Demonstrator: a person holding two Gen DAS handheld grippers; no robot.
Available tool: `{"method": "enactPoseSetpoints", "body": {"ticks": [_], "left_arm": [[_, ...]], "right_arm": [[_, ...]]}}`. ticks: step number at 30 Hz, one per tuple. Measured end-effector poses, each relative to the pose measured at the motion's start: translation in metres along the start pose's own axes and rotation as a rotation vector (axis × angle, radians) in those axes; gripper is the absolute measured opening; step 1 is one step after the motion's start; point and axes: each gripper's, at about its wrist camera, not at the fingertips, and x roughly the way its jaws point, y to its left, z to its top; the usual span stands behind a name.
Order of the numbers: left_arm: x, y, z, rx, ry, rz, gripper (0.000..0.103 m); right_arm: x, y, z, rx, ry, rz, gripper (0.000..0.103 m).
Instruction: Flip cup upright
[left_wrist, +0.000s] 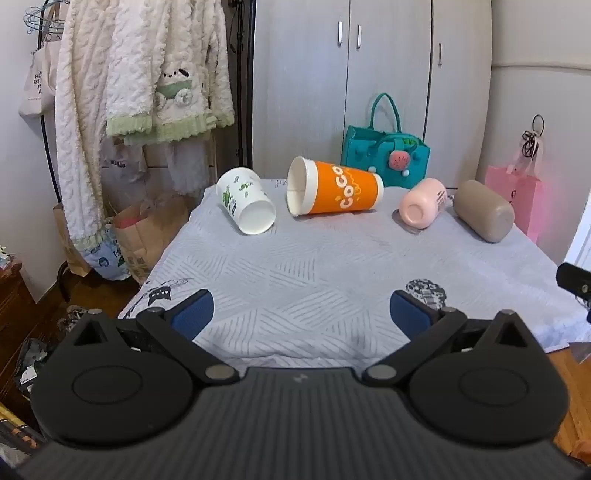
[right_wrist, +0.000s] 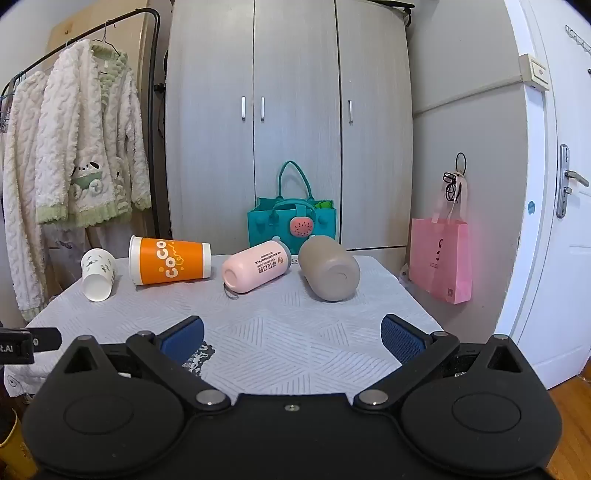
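Observation:
Several cups lie on their sides in a row at the far part of the table. From the left: a white paper cup with green print (left_wrist: 245, 200) (right_wrist: 97, 273), an orange "CoCo" cup (left_wrist: 334, 191) (right_wrist: 170, 265), a pink bottle (left_wrist: 423, 202) (right_wrist: 255, 270) and a taupe tumbler (left_wrist: 484, 210) (right_wrist: 329, 267). My left gripper (left_wrist: 301, 314) is open and empty over the near part of the table. My right gripper (right_wrist: 291, 334) is open and empty, also near the front, well short of the cups.
The table has a grey patterned cloth (left_wrist: 314, 266). A teal felt bag (left_wrist: 386, 157) (right_wrist: 291, 221) stands behind the cups, before a grey wardrobe (right_wrist: 288, 110). A pink paper bag (right_wrist: 441, 264) hangs at the right. Fluffy clothes (left_wrist: 129, 92) hang on a rack at the left.

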Motion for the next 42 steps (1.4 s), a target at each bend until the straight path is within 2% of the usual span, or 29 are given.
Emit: {"method": "enactPoseSetpoints", "body": {"ticks": [3, 4, 7, 12, 22, 42], "left_arm": [[0.003, 0.0, 0.002, 0.002, 0.004, 0.01, 0.103], [-0.002, -0.007, 0.004, 0.024, -0.022, 0.01, 0.103], [-0.001, -0.005, 0.005, 0.004, -0.017, -0.002, 0.103], [-0.007, 0.004, -0.003, -0.026, -0.084, -0.008, 0.103], [-0.007, 0.009, -0.005, -0.028, -0.077, 0.017, 0.103], [-0.005, 0.007, -0.01, -0.058, -0.069, -0.004, 0.103]], "right_arm": [[-0.002, 0.001, 0.0, -0.006, 0.003, -0.003, 0.103], [-0.002, 0.001, 0.001, -0.004, 0.001, -0.004, 0.103], [0.0, -0.003, 0.001, 0.0, -0.006, -0.008, 0.103], [-0.002, -0.006, 0.0, 0.01, -0.016, -0.013, 0.103], [-0.001, -0.014, -0.003, 0.095, 0.002, -0.003, 0.103], [0.002, -0.002, -0.003, 0.049, 0.019, -0.012, 0.103]]}}
